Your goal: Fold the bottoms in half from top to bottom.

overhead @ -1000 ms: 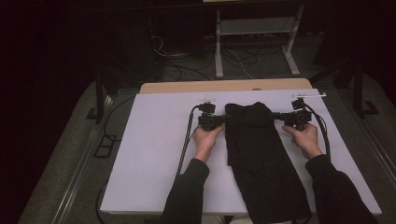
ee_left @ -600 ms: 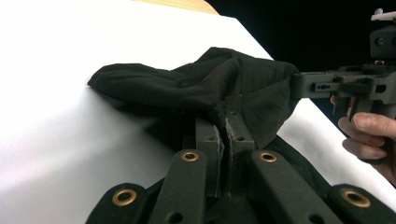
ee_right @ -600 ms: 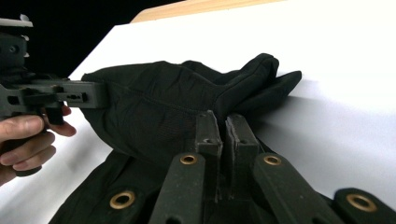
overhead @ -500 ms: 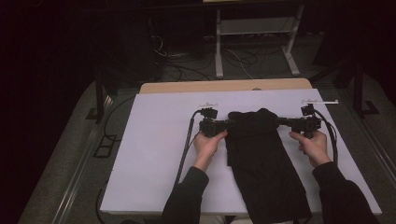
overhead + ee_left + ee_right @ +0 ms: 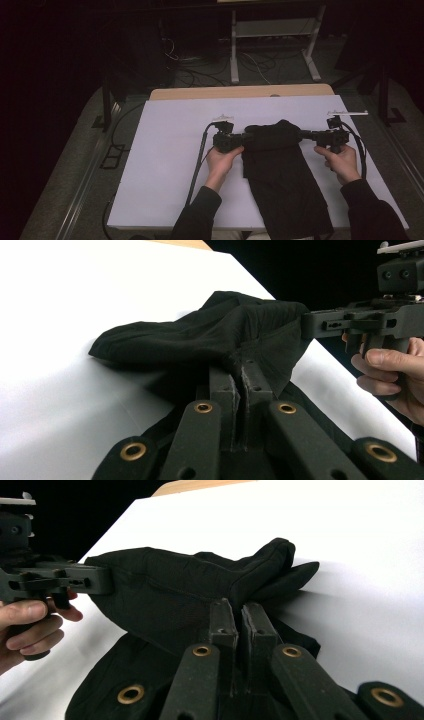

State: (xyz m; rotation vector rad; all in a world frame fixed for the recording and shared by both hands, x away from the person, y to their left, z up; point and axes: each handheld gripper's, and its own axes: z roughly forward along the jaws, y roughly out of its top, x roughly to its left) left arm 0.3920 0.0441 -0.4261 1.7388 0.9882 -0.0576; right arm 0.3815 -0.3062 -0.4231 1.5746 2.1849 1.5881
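Black cloth (image 5: pixel 280 165) between tongs, well inside table (image 5: pixel 170 150) edges

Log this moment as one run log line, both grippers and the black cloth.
left hand-held gripper: shut on black cloth | right hand-held gripper: shut on black cloth | cloth: top edge lifted between them, rest on white table

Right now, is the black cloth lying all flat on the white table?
No, the far end of the black cloth is bunched up and pinched between both grippers, not flat.
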